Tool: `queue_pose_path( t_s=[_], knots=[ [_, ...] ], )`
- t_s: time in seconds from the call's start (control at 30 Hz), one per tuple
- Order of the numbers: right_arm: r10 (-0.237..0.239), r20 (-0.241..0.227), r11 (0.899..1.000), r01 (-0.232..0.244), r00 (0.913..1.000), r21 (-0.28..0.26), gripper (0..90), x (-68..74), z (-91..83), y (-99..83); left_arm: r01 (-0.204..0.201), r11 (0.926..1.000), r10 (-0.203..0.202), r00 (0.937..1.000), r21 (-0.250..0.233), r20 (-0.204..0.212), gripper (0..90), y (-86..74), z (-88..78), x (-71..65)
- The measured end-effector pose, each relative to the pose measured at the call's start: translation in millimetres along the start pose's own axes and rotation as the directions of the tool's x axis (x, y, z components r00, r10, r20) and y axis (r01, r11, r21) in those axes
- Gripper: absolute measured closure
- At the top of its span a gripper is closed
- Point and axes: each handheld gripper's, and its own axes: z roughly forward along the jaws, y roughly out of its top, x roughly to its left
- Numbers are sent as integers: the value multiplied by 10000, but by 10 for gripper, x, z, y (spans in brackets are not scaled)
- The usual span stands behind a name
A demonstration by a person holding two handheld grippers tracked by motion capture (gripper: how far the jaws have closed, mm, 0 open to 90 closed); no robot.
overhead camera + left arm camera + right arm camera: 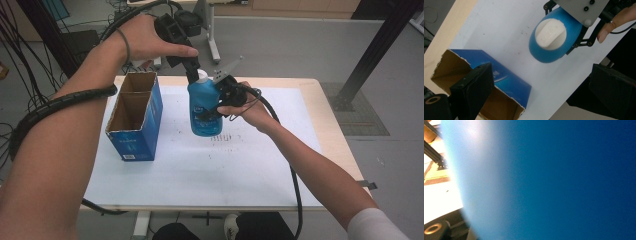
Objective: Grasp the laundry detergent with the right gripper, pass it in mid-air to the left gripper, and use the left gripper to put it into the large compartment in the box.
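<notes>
One blue bottle (204,107) hangs clamped at mid-body in the right hand-held gripper (220,95). The left hand-held gripper (192,70) hovers open above its white cap (550,34). Smooth, rigid plastic, likely heavy; grip the body.

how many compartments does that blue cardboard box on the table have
2: a far compartment and a near compartment in the blue box. Both look empty, though their bottoms are partly hidden.
</notes>
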Motion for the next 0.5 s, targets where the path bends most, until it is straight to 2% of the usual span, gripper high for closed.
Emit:
queue_pose_path(
  t_s=[0.33,0.5],
  knots=[
    [-501,-419,9987,504,9979,66,443,91,175,48,-296,9993,295,9996,209,39,65,-26,69,-37],
    [-549,-602,9985,549,9967,-27,443,111,226,45,-468,9982,464,9989,378,95,66,-21,123,-57]
  ],
)
